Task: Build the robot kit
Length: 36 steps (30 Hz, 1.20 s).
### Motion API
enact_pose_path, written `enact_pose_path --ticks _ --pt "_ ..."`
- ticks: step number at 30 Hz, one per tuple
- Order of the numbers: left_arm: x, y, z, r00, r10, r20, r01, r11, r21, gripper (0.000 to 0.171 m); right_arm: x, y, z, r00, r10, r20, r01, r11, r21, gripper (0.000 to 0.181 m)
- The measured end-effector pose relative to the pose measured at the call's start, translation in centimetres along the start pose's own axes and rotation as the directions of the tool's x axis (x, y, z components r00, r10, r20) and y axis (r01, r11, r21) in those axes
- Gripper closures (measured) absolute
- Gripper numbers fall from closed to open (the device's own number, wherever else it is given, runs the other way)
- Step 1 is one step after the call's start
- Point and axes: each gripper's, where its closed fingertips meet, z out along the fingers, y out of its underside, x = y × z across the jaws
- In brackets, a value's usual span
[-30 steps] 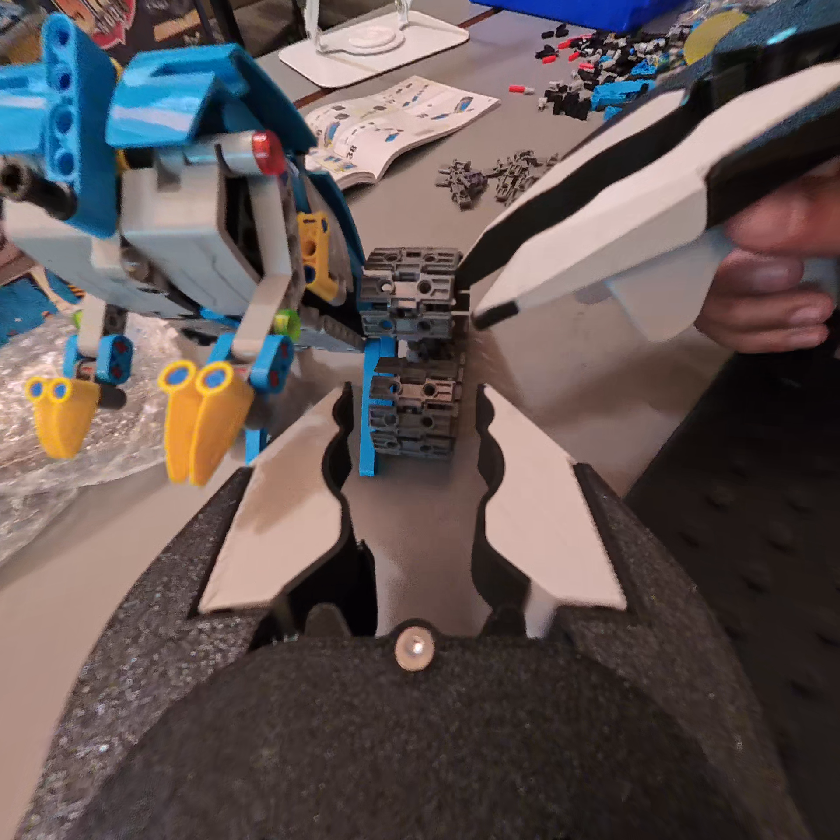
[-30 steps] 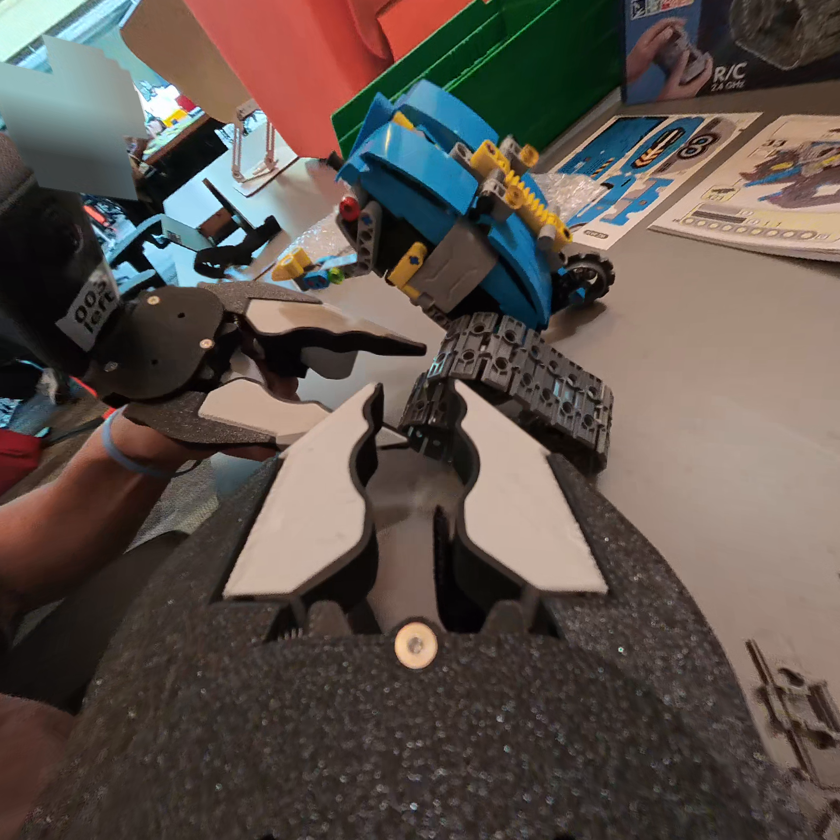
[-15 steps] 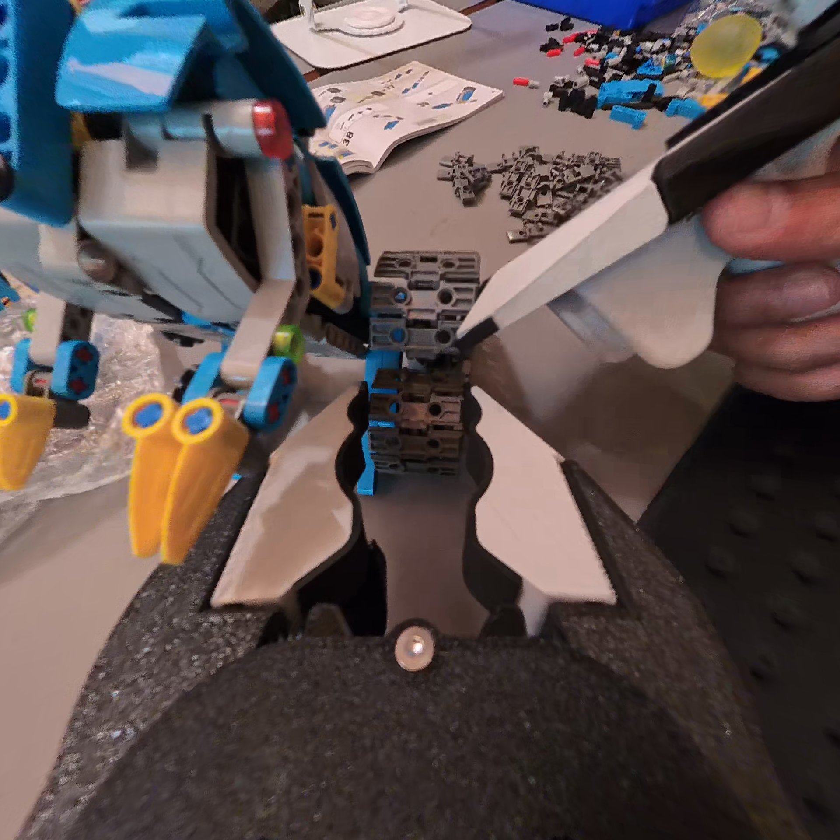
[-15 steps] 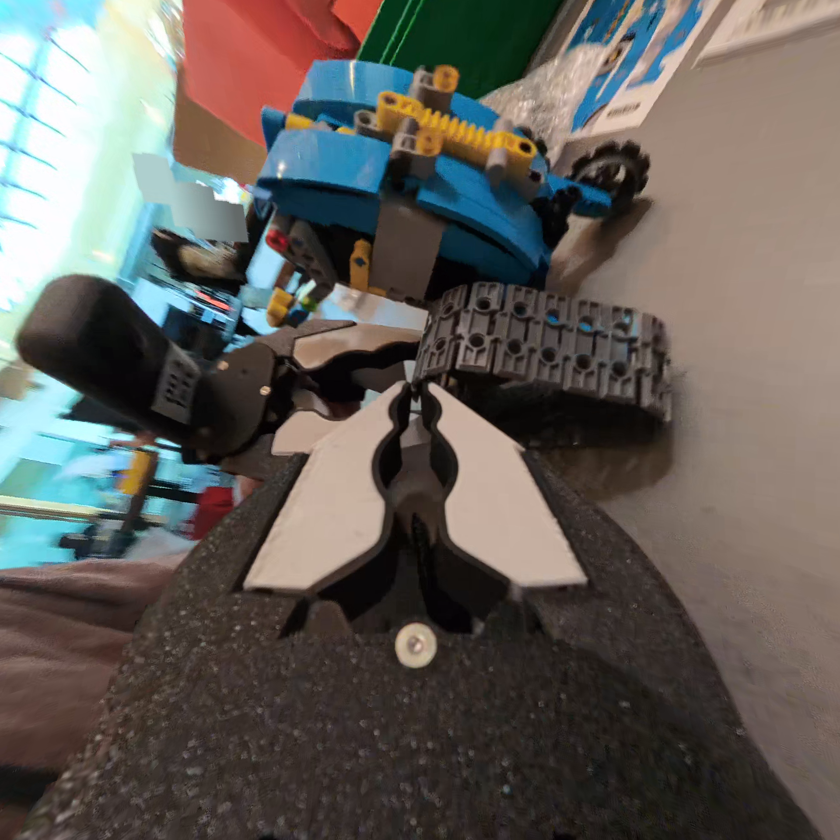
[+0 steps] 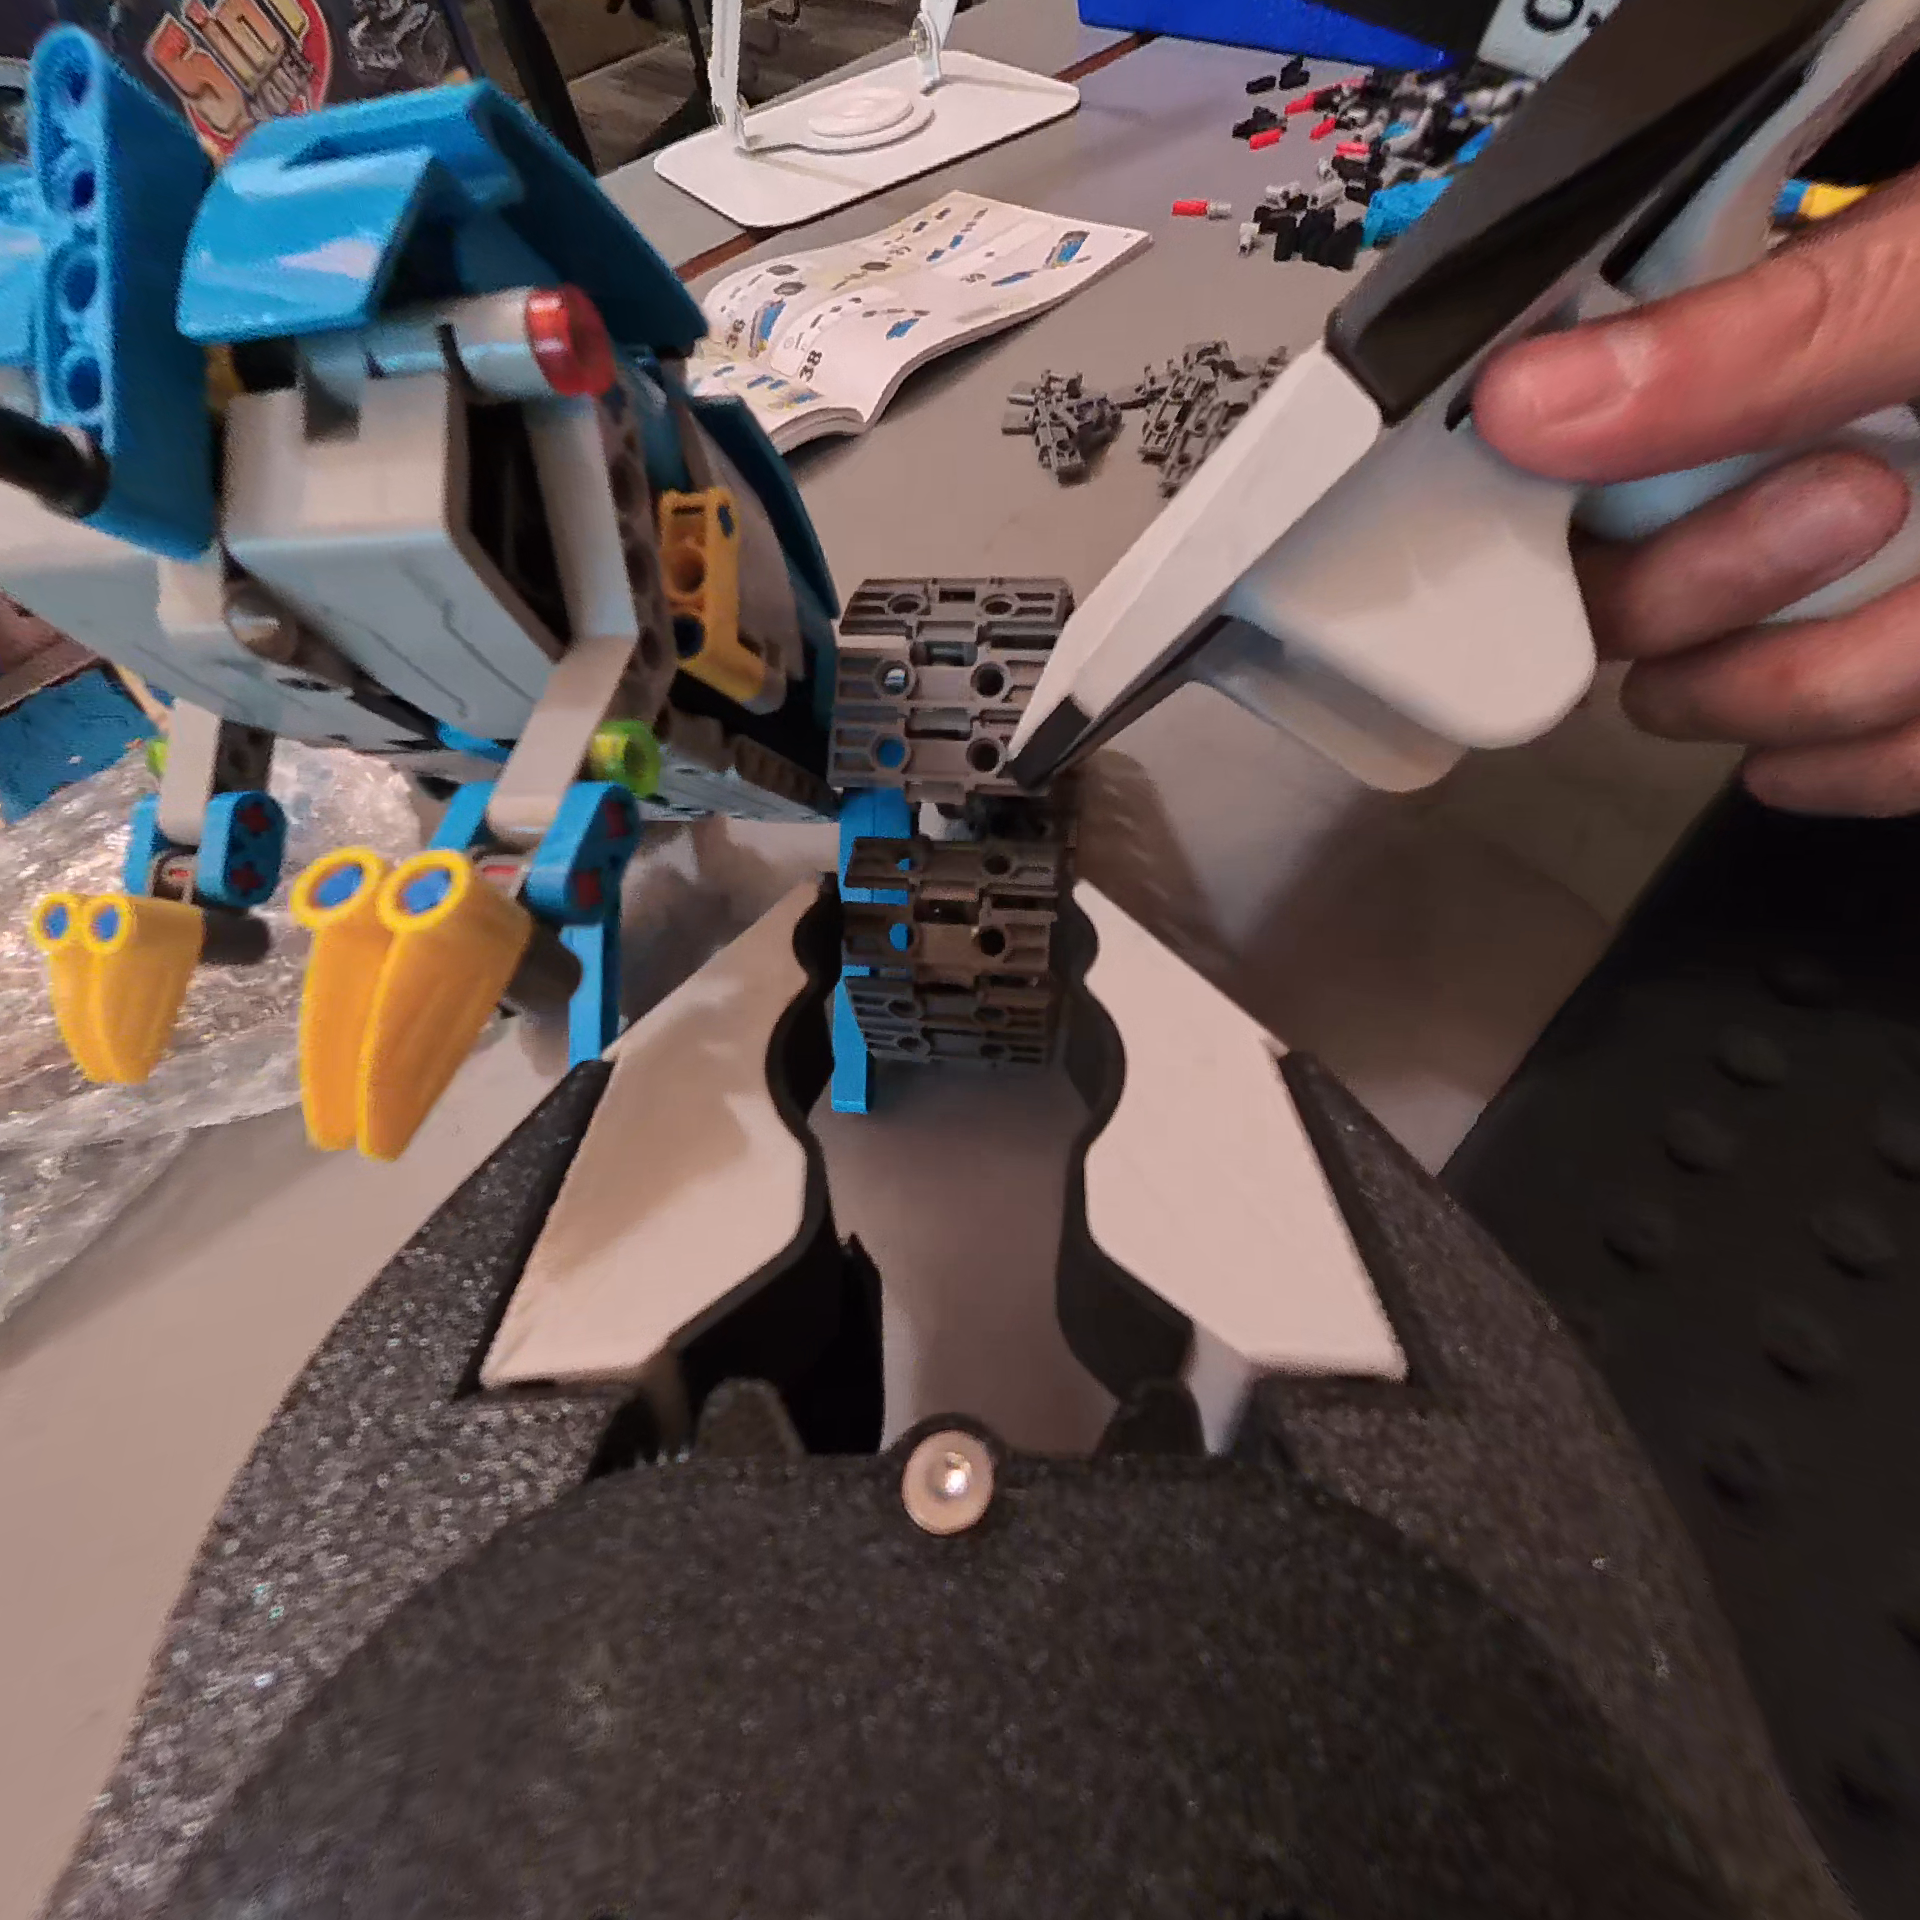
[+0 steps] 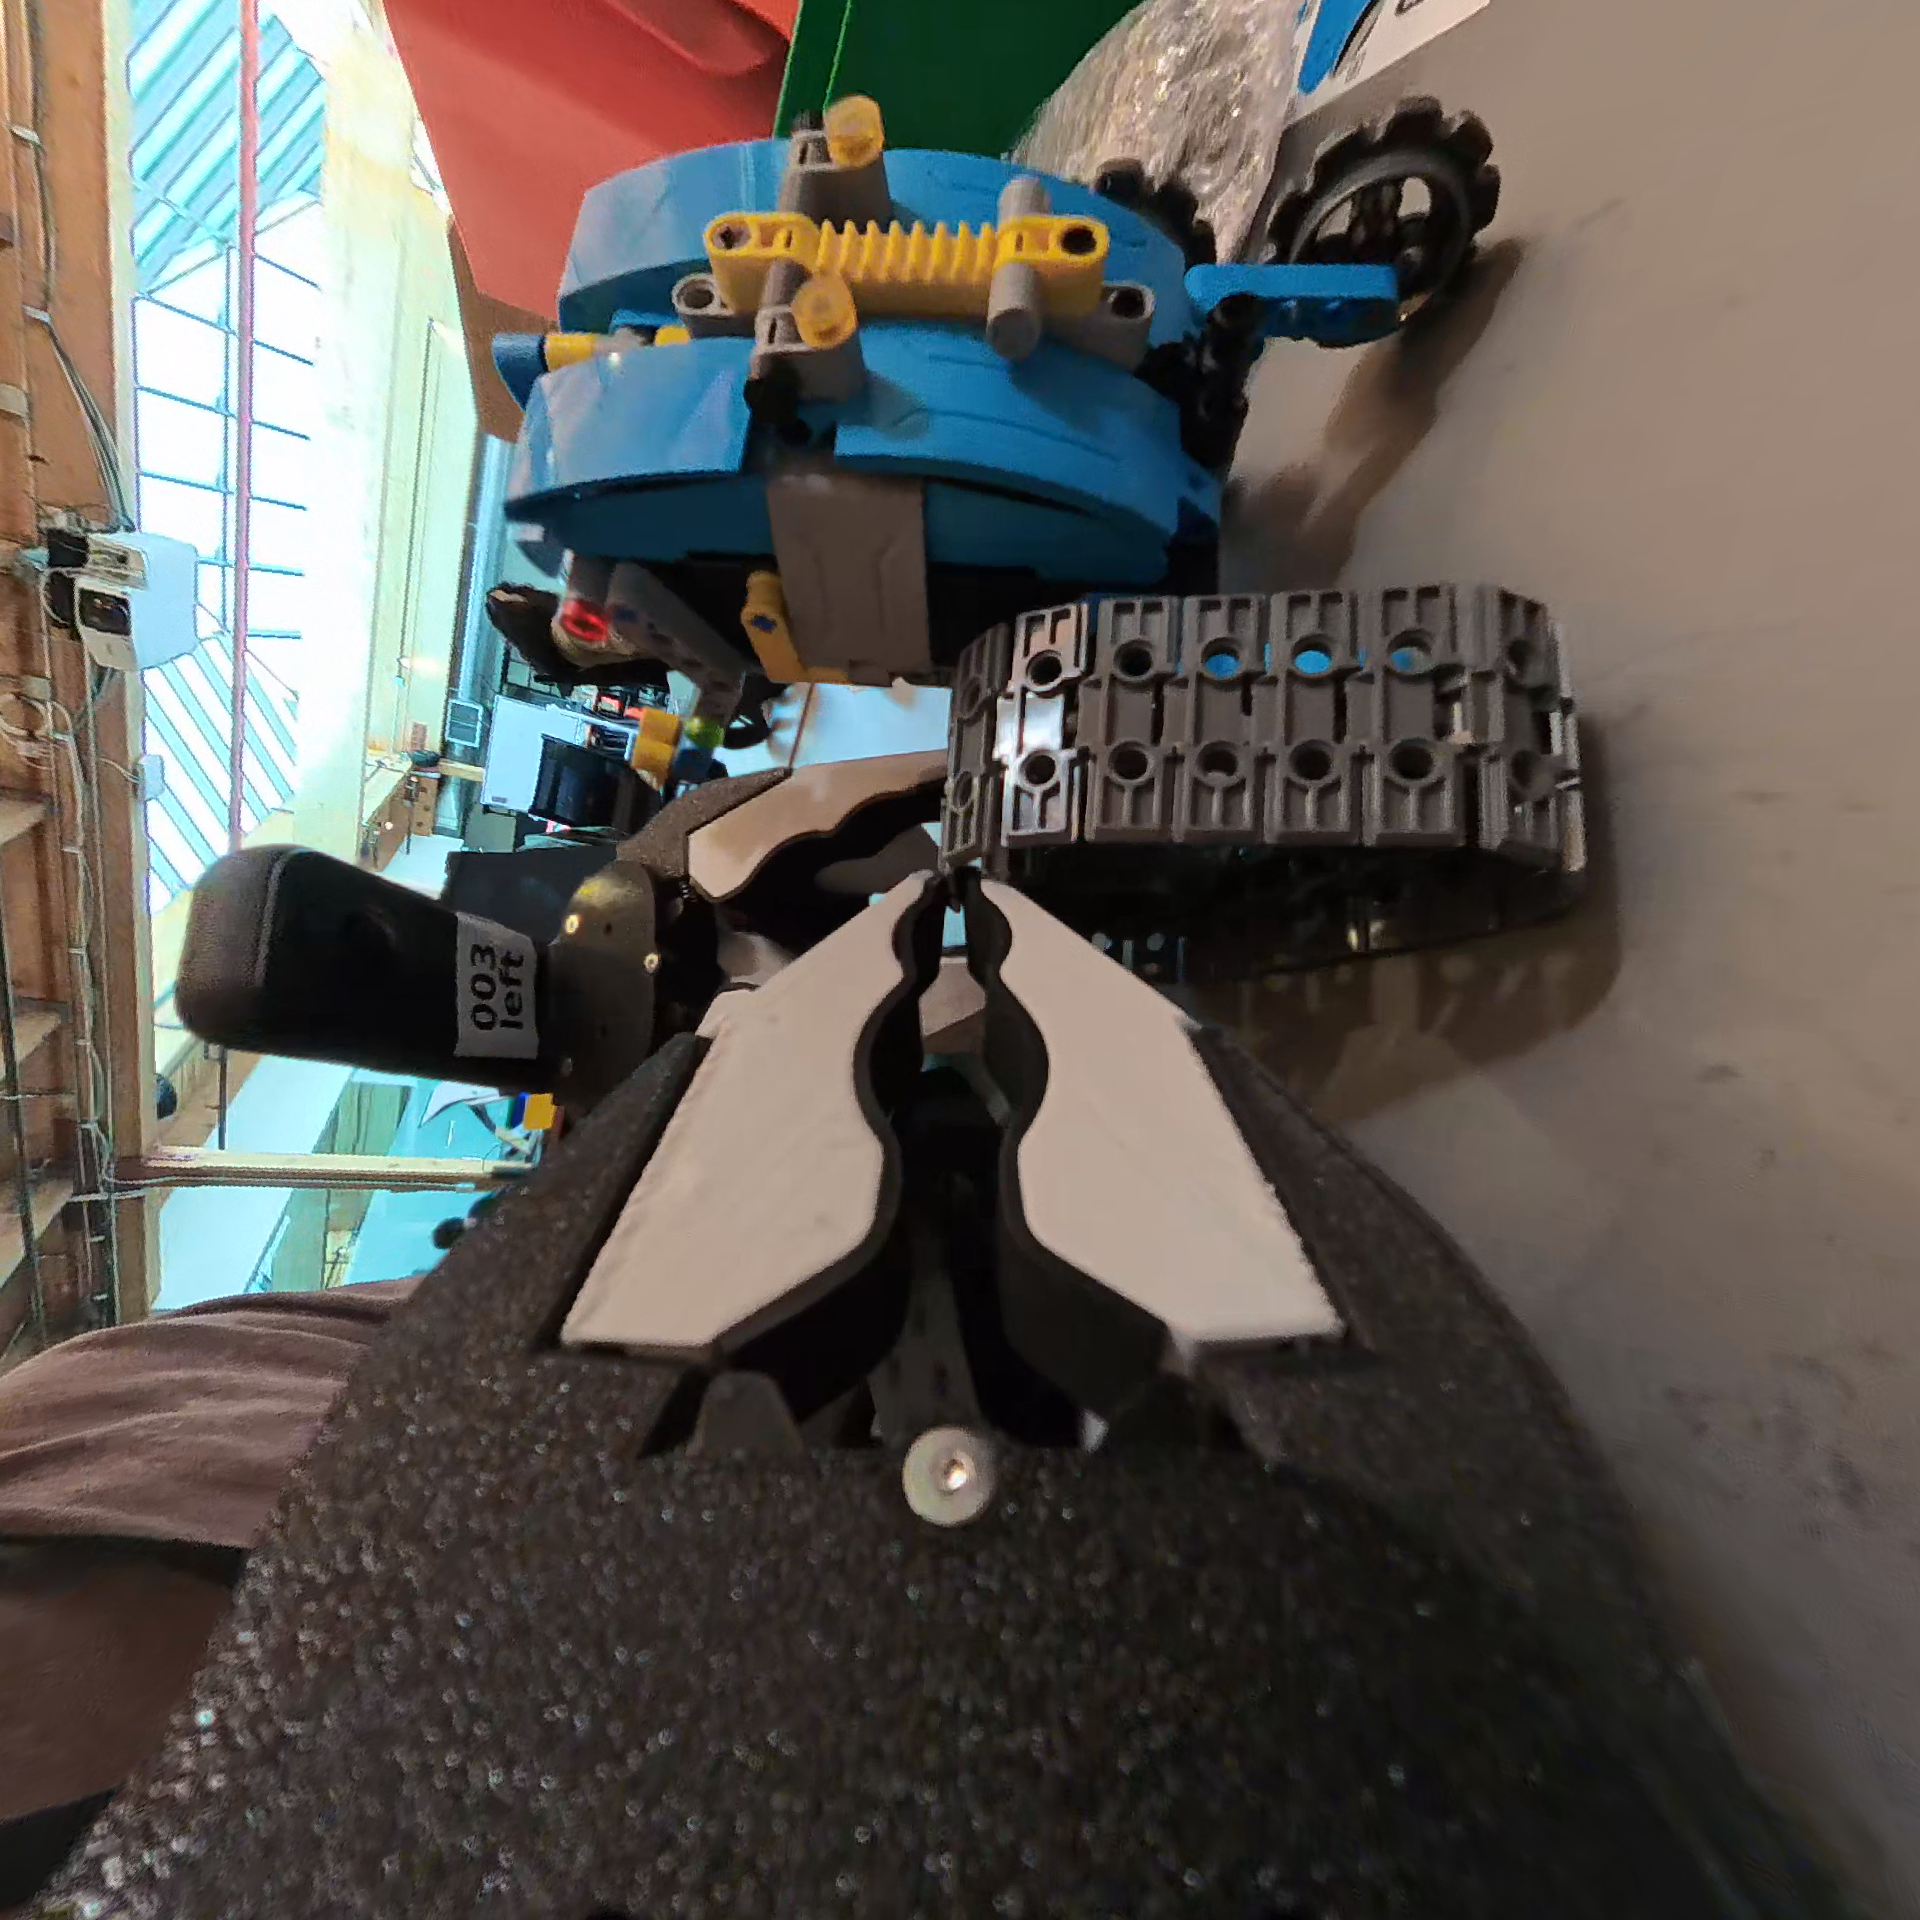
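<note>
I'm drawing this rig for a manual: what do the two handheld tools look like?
Both alike: the left tool and right tool have black speckled bodies, a silver screw, and two pale grey fingers edged with black wavy pads. The left's black handle bears a white label.

One blue brick-built vehicle [image 5: 436, 499] fills the upper left of the left wrist view, carrying one grey link track [image 5: 951, 862] at frame centre, four yellow claws [image 5: 405, 997] lower left and one red stud [image 5: 566, 343]. Two grippers show; one open booklet [image 5: 914, 301] lies top centre.
</note>
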Motion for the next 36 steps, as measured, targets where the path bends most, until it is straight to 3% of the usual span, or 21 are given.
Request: enact_pose_path --ticks 13,23,36 --pt "-0.1 -0.7 -0.4 0.996 -0.063 -0.058 0.065 0.997 0.033 0.132 -0.1 0.3 0.2 0.999 0.024 0.039 -0.023 1.0 -0.014 0.178" --pt "0.0 -0.5 -0.2 1.0 0.004 -0.018 -0.003 1.0 0.029 0.132 -0.6 1.1 0.3 0.994 0.064 0.083 -0.054 0.992 -0.115 0.178" --pt "0.1 -0.8 -0.4 0.999 0.05 0.001 -0.05 0.997 0.063 0.133 0.1 1.2 0.1 0.998 -0.06 -0.033 0.054 0.984 -0.171 0.179"
